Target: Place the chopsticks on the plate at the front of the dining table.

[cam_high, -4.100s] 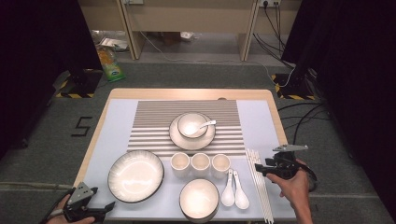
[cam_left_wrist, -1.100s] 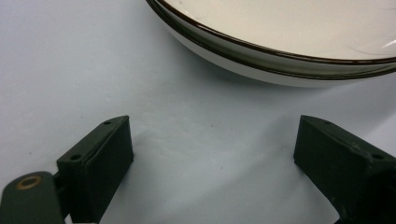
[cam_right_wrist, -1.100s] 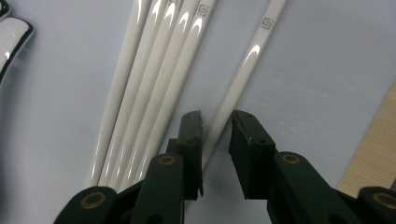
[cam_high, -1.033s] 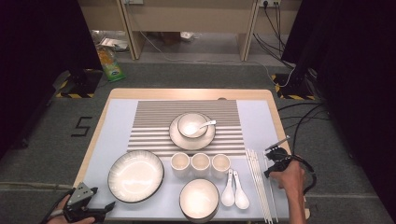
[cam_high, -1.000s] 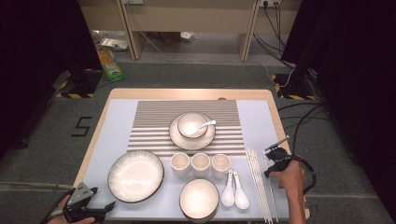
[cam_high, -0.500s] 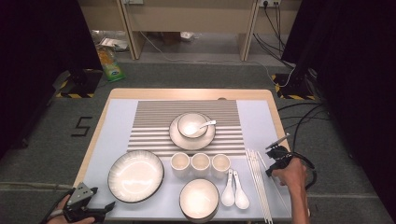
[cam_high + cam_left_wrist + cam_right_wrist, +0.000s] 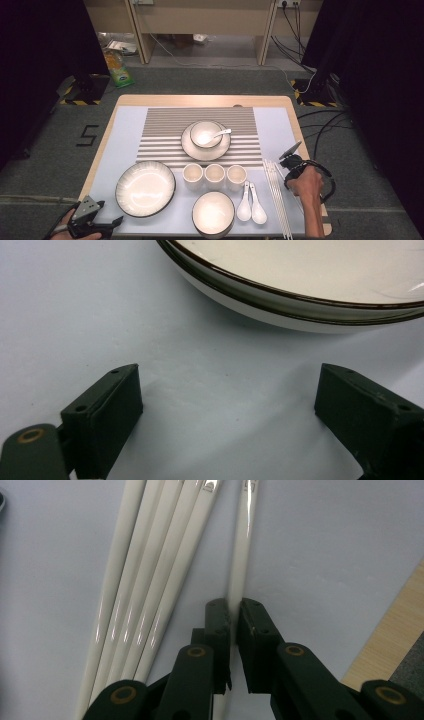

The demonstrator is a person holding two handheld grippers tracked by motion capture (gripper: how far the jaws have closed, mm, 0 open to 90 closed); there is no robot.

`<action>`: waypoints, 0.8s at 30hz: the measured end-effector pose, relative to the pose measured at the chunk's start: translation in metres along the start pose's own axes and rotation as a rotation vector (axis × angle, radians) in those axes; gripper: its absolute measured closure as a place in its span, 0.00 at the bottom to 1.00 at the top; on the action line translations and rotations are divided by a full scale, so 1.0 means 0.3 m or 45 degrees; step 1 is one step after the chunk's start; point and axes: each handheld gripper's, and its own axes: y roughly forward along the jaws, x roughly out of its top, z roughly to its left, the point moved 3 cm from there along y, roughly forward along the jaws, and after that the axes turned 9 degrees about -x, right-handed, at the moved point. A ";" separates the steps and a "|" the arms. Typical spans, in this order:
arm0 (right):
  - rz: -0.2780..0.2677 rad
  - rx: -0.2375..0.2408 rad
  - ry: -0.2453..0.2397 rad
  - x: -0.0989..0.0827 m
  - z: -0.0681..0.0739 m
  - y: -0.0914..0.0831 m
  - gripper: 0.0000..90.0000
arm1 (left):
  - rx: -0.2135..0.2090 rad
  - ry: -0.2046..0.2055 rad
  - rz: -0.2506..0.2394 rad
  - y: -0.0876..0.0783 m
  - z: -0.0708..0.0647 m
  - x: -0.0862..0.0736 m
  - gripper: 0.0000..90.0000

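Several white chopsticks [image 7: 277, 195] lie side by side near the table's right edge. My right gripper [image 7: 291, 162] is down at their far end. In the right gripper view it [image 7: 235, 611] is shut on one chopstick [image 7: 242, 555], which lies a little apart from the others [image 7: 150, 580]. My left gripper [image 7: 107, 229] rests at the front left corner. It [image 7: 225, 400] stands open on the pale mat, nothing between its jaws, just short of the large dark-rimmed plate [image 7: 300, 280].
The large plate [image 7: 145, 188] sits front left, and a bowl [image 7: 213, 213] front centre. Three cups [image 7: 214, 175] stand in a row, with two spoons [image 7: 250, 202] beside the chopsticks. A bowl with a spoon sits on a plate [image 7: 189, 145] mid-table. The wooden table edge [image 7: 395, 630] is close on the right.
Since four seconds ago my right gripper has tipped down onto the far end of the chopsticks and drifted slightly. The left gripper has not moved.
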 end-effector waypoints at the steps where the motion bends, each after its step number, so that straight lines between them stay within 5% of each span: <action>1: 0.014 0.008 0.003 0.003 -0.002 0.000 0.92 | -0.004 -0.003 0.003 0.000 -0.001 0.001 0.12; 8: 0.049 0.030 0.008 0.015 -0.010 0.002 0.94 | -0.001 0.000 -0.003 0.000 0.000 0.000 0.12; 16: -0.063 0.133 0.051 -0.021 -0.063 -0.009 0.94 | -0.004 -0.005 0.000 0.000 -0.001 0.001 0.12; 24: -0.216 0.181 0.055 -0.042 -0.088 -0.089 0.94 | 0.001 0.001 -0.002 0.000 0.000 0.000 0.12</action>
